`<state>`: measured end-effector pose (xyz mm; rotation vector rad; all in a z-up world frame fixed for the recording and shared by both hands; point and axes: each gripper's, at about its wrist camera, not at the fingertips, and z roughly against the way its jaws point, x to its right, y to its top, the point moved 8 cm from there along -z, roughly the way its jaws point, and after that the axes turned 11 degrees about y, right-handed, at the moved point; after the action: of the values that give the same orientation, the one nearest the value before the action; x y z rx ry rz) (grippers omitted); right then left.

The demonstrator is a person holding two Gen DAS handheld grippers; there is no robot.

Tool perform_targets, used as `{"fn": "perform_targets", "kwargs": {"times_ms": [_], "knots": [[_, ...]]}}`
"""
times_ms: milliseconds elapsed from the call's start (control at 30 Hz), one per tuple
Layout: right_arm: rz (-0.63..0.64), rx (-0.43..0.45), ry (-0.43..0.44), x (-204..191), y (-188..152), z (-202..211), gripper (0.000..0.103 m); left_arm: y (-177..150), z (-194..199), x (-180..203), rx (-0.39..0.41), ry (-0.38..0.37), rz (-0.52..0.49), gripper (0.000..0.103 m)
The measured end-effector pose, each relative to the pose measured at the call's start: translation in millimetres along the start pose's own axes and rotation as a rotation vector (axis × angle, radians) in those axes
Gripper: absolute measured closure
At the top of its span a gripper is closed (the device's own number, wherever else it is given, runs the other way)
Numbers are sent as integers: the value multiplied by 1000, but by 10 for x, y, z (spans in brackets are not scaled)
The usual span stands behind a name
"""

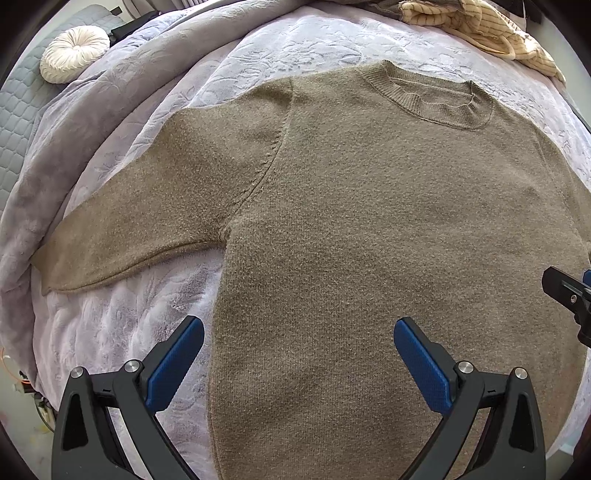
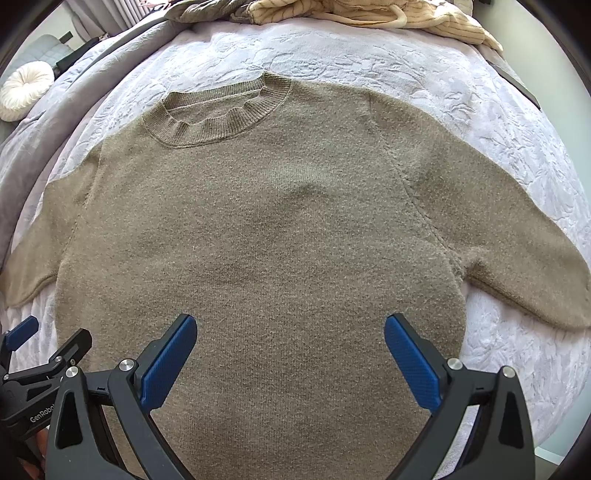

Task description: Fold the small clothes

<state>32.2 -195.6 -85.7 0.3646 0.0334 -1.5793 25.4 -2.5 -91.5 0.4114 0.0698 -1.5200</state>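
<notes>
The sweater (image 1: 369, 229) lies flat across the pale blanket (image 1: 332, 40), nothing on top of it, so both wide-spread grippers have free passage over it. Bare blanket borders each sleeve. Beyond the collar a heap of striped cream clothes (image 2: 369, 14) crowds the far edge; a round cushion (image 1: 74, 53) sits off left.

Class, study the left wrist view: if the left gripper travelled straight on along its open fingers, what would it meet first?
Most likely the olive sweater lying flat on the bed: the left gripper points at its lower body. Nothing shows between them, though the depth is unclear.
</notes>
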Motion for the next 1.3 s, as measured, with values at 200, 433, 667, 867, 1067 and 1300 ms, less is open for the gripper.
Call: {"fn": "perform_targets", "kwargs": {"times_ms": [200, 433, 667, 867, 1067, 1300], "knots": [[0, -2, 2, 28, -18, -9, 1, 0, -52, -27, -9, 5, 4, 0], [0, -9, 3, 28, -29, -22, 2, -13, -75, -34, -16, 6, 9, 0], [-1, -10, 2, 21, -32, -28, 1, -20, -126, -91, -24, 1, 16, 0], [3, -8, -2, -3, -33, -29, 1, -29, -180, -153, -32, -5, 21, 0], [27, -3, -16, -41, -34, -24, 1, -51, -248, -247, -35, -11, 23, 0], [39, -4, -16, -92, -40, 2, 2, -59, -275, -352, -37, -21, 37, 0]]}}
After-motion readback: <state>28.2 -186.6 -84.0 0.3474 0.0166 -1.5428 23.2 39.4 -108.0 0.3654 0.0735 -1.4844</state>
